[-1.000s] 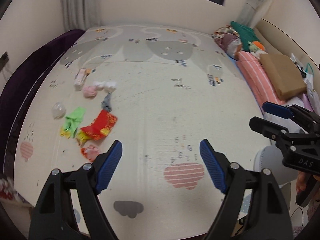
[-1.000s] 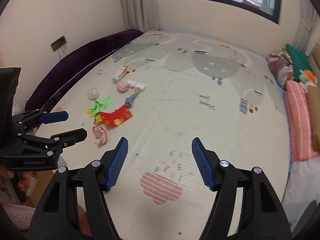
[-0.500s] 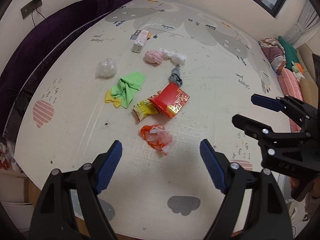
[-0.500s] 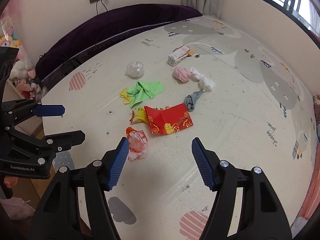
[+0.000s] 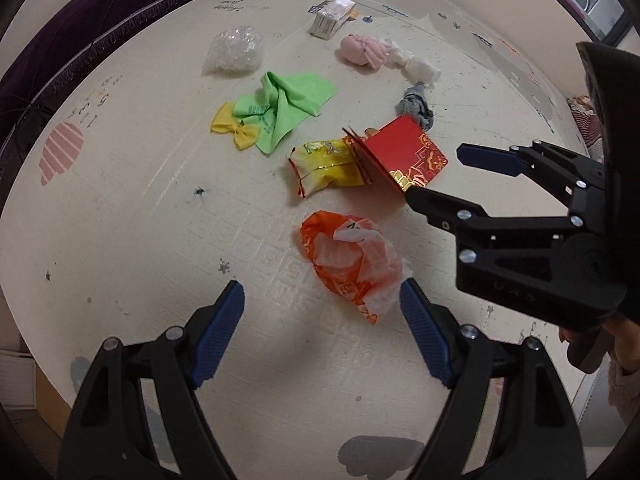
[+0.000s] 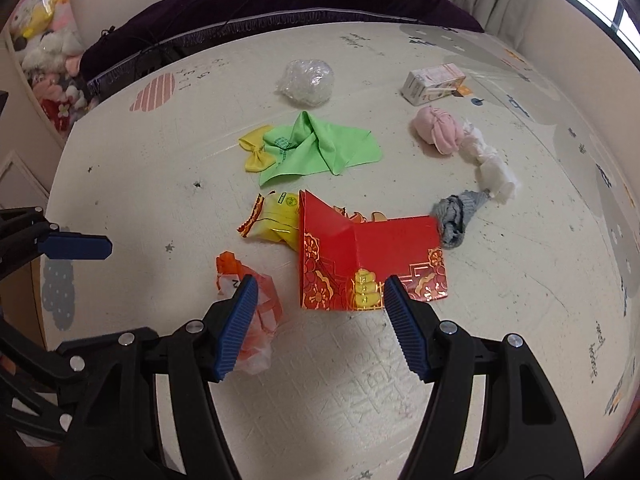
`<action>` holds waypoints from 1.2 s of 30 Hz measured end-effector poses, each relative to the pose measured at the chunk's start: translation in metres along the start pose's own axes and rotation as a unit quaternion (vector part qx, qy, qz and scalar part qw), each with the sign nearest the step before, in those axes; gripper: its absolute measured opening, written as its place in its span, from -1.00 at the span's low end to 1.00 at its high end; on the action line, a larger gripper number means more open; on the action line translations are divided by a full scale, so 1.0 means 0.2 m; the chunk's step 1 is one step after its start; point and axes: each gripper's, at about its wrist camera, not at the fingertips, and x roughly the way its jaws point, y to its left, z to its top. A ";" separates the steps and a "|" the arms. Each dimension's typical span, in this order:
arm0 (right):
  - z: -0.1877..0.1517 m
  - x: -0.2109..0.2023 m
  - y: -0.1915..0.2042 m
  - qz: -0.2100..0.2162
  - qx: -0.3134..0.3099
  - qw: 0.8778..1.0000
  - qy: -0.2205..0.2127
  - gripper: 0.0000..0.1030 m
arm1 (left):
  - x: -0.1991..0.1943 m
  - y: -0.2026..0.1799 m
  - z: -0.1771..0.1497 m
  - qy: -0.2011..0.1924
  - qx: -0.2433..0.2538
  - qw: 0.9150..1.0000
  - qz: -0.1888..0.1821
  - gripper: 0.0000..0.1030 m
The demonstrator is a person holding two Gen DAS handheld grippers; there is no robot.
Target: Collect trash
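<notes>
Lying between the spread left tongs (image 5: 321,308) — orange wrapper (image 5: 350,264), untouched.

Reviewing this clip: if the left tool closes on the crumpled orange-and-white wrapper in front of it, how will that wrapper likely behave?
The orange wrapper looks like thin crinkled film, so it should probably crush flat rather than resist. It seems very light and may slide on the smooth mat if nudged. The open left tool brackets it loosely, so a loose flap could slip out.

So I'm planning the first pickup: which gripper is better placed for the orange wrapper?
Left. The open left gripper points straight at the orange wrapper; the right gripper frames the red envelope.
</notes>
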 end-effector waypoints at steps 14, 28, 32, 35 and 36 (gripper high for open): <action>-0.03 0.18 -0.14 0.034 -0.008 0.999 0.001 -0.88 | 0.28 -0.19 -0.05 -0.005 -0.025 1.000 0.010 0.55; -0.06 -0.02 -0.22 0.039 0.026 0.999 -0.013 -0.98 | 0.36 -0.14 0.03 -0.009 -0.053 0.997 0.050 -0.04; -0.06 -0.12 -0.23 0.041 0.046 0.998 -0.011 -0.98 | 0.22 -0.12 0.03 -0.014 -0.052 0.997 0.055 -0.05; -0.06 -0.21 -0.23 0.040 0.058 0.998 -0.009 -0.98 | 0.09 -0.11 0.06 -0.019 -0.052 0.997 0.055 -0.05; -0.06 -0.25 -0.23 0.037 0.060 0.997 -0.009 -0.98 | 0.04 -0.11 0.06 -0.022 -0.049 0.997 0.054 -0.05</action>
